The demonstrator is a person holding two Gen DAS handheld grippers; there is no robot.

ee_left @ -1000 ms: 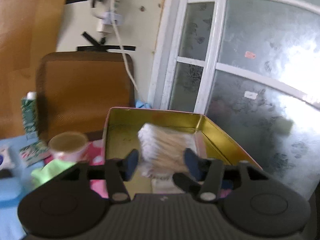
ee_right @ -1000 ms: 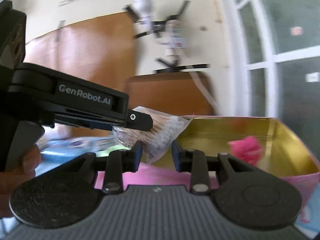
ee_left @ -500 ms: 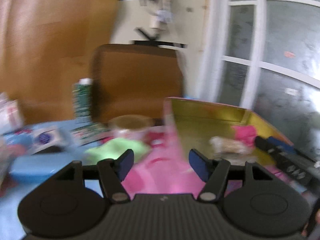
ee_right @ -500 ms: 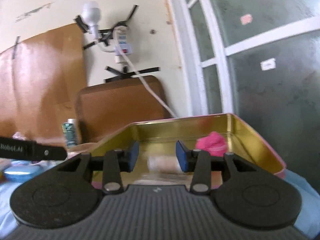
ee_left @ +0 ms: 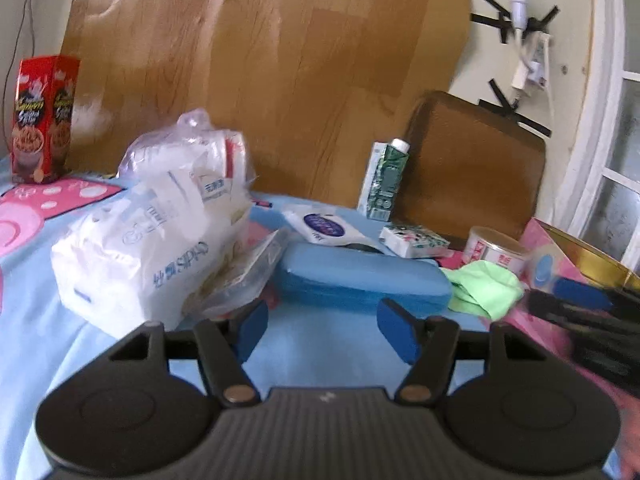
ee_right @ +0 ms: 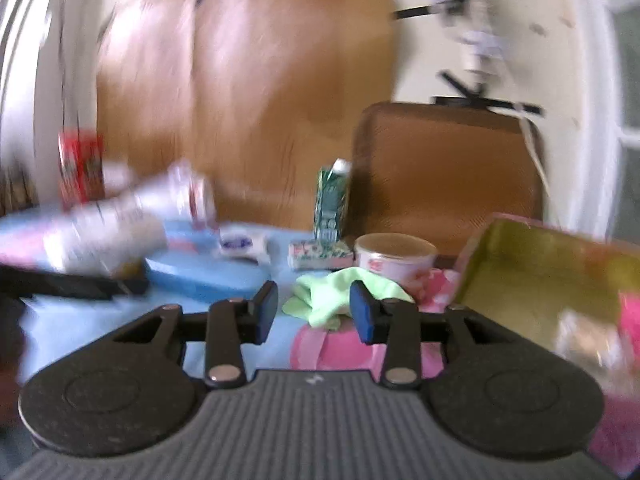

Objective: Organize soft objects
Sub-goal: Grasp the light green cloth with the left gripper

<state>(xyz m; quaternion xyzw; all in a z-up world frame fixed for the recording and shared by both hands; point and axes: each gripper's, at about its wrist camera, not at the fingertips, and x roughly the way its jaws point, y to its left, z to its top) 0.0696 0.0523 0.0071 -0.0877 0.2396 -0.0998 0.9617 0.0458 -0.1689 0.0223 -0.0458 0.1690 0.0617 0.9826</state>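
Observation:
My left gripper [ee_left: 326,330] is open and empty above the blue tablecloth, facing a blue case [ee_left: 362,282] and a white tissue pack [ee_left: 140,256] in a plastic bag. A green cloth [ee_left: 486,286] lies right of the case. My right gripper [ee_right: 314,314] is open and empty, with the green cloth [ee_right: 340,292] just beyond its fingertips. The gold tin [ee_right: 548,268] at the right holds a pink soft thing [ee_right: 630,320] and a pale bag [ee_right: 584,332]. The right view is blurred.
A red snack box [ee_left: 40,120], a green carton [ee_left: 384,180], a small white packet [ee_left: 324,228], a patterned packet [ee_left: 414,240] and a cup [ee_left: 496,250] stand on the table. A brown chair back [ee_left: 472,168] is behind. The other gripper [ee_left: 592,320] shows at right.
My left gripper let go of the pale bag into the tin and swung left to the table. My right gripper turned left from the tin toward the green cloth.

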